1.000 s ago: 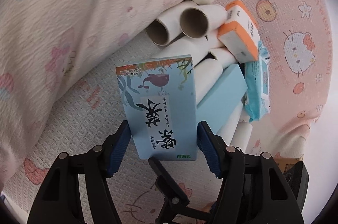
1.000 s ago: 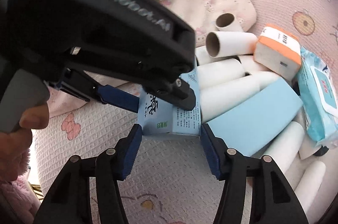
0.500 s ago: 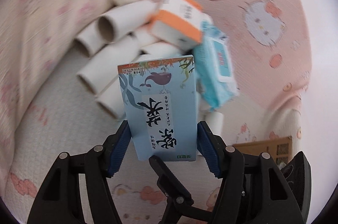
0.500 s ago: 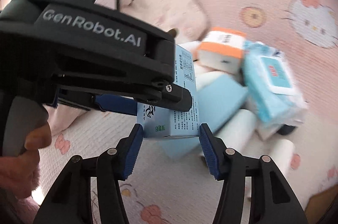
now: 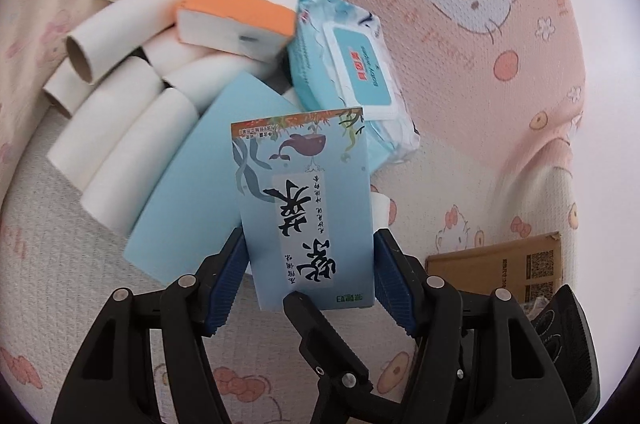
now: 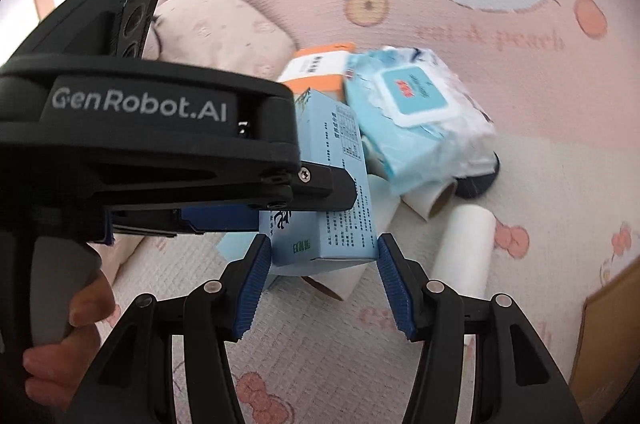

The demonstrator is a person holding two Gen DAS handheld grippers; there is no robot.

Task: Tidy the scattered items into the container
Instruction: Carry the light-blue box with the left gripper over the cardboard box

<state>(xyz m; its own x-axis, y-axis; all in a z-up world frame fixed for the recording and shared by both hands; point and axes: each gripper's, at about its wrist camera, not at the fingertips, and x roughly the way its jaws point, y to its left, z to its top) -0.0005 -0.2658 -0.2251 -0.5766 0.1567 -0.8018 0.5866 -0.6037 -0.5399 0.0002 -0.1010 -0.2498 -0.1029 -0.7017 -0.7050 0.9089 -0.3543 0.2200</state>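
Observation:
My left gripper (image 5: 306, 266) is shut on a light blue printed box (image 5: 306, 200) and holds it above the bed. In the right wrist view the same box (image 6: 324, 192) sits between the pads of my right gripper (image 6: 320, 276); I cannot tell if they touch it. Behind lie several white cardboard tubes (image 5: 116, 140), a plain blue box (image 5: 196, 176), an orange-and-white pack (image 5: 240, 8) and a wet-wipes pack (image 5: 352, 72). A brown cardboard box (image 5: 500, 268) shows at the lower right.
A pink Hello Kitty sheet (image 5: 480, 64) covers the bed. A cream pillow (image 6: 216, 24) lies at the left. The cardboard box edge (image 6: 608, 336) shows at the right wrist view's lower right. A dark object (image 6: 480, 180) lies under the wipes pack.
Both grippers have swung right together with the blue printed box. The pile has slid left in view and the cardboard box has come into sight.

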